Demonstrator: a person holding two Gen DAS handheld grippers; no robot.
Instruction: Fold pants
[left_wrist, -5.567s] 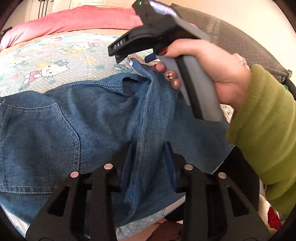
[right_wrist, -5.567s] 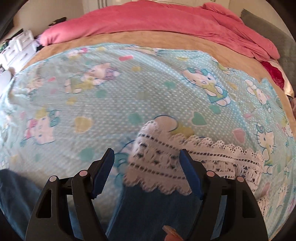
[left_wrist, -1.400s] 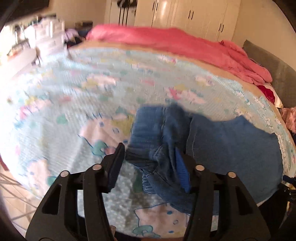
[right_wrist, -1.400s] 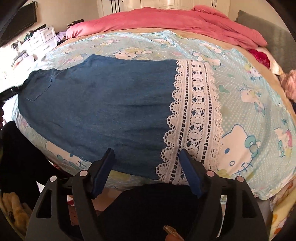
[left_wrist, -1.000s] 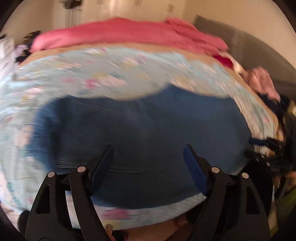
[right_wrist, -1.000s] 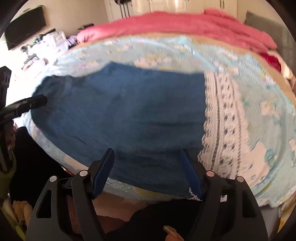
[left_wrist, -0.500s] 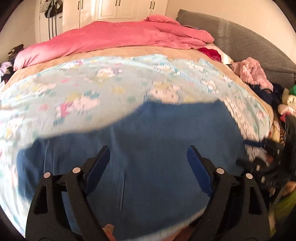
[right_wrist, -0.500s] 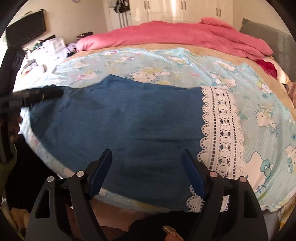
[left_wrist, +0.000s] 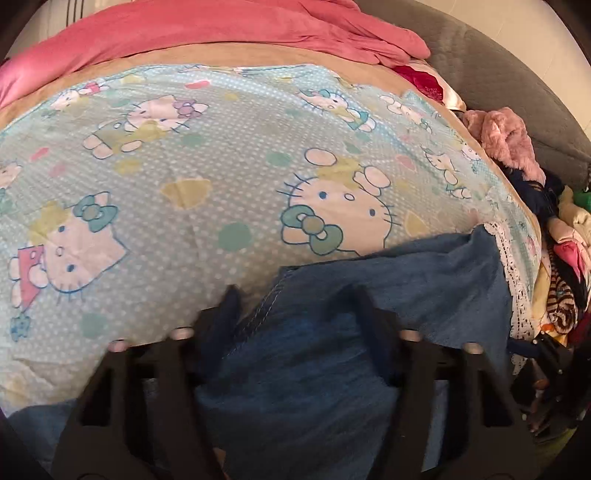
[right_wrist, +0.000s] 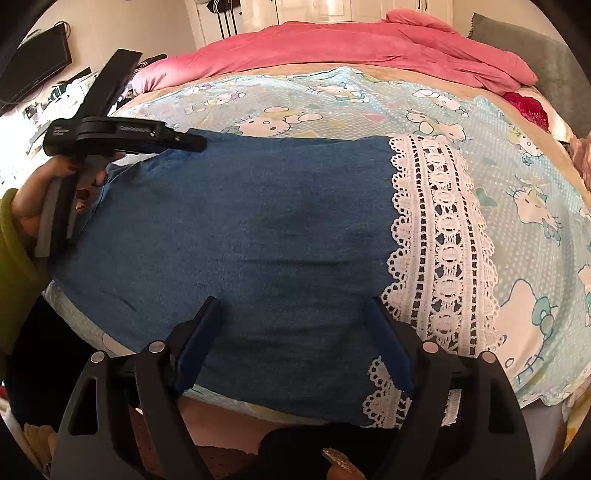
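The blue denim pants (right_wrist: 258, 236) lie flat on the bed, with a white lace hem band (right_wrist: 439, 236) at their right end. My right gripper (right_wrist: 295, 325) is open and hovers above the pants' near edge. My left gripper (left_wrist: 295, 306) is open, with the pants' far left edge (left_wrist: 332, 332) between its blurred fingers. It shows from the side in the right wrist view (right_wrist: 184, 142), at the pants' far left corner. The lace hem also shows in the left wrist view (left_wrist: 506, 266).
A blue cartoon-cat bedsheet (right_wrist: 535, 206) covers the bed. A pink duvet (right_wrist: 351, 48) lies along the far side. A grey headboard (left_wrist: 517, 74) and a pile of clothes (left_wrist: 561, 236) are at the right. A TV (right_wrist: 33, 70) stands far left.
My left gripper has dropped low to the pants' far left edge, and denim now sits between its fingers. My right gripper has stayed open over the near edge.
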